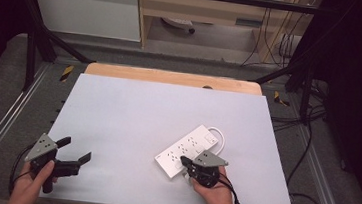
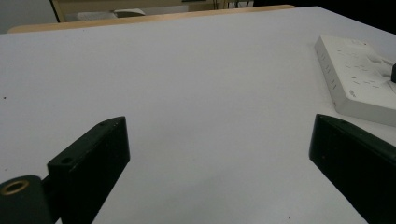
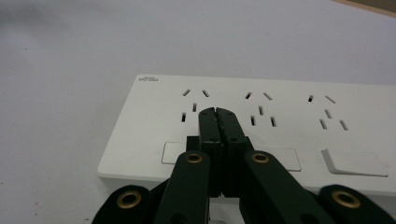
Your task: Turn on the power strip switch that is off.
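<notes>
a pale grey matte table top (image 1: 132,122) lies on a wooden table whose light timber edge (image 1: 171,77) shows along the far side, framed by black metal struts and aluminium rails, with grey floor, dark cables and a pale wood cabinet beyond.

the right gripper (image 1: 185,165) sits over the near end of a white power strip (image 1: 187,148), its two black jaws pressed flat together with nothing between them. in the right gripper view the joined tips (image 3: 217,114) rest on or just above the strip's top face, among the first group of socket slots; whether they touch the plastic cannot be told. a flat rocker switch (image 3: 355,162) lies to the right of the jaws, and a second one directly under them is mostly covered by the gripper's linkage.

the left gripper (image 1: 74,151) is held well off to the left of the strip, over bare surface, its jaws spread wide apart and holding nothing. in the left gripper view the strip (image 2: 357,77) lies ahead and to the right, cut off by the frame edge.

the strip is a long, smooth, rounded-corner slab of glossy plastic, set diagonally; its white cable (image 1: 219,138) loops at the far end. small lettering near one corner is too small to read. both hands are cut off at the bottom edge of the high view.
</notes>
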Available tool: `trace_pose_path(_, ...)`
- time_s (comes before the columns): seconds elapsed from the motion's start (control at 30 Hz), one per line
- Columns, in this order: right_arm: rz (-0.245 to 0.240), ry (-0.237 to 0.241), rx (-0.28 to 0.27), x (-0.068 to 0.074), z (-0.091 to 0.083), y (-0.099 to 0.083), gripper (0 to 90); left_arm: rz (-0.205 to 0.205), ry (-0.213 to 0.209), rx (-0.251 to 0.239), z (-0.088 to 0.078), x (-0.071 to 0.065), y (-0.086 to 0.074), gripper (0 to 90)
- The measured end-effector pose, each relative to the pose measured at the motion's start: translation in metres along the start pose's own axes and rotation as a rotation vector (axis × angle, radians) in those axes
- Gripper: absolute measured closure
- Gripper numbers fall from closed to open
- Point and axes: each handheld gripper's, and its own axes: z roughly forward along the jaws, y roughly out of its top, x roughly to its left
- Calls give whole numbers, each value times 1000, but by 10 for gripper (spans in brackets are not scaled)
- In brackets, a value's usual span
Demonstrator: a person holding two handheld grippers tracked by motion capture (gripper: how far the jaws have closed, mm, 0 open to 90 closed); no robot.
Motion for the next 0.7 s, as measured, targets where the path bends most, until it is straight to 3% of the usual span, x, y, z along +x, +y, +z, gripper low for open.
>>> trace_pose_path(0.7, 16, 6, -1, -1, 0, -1, 900, 4, 1, 5, 0, 0, 0, 53)
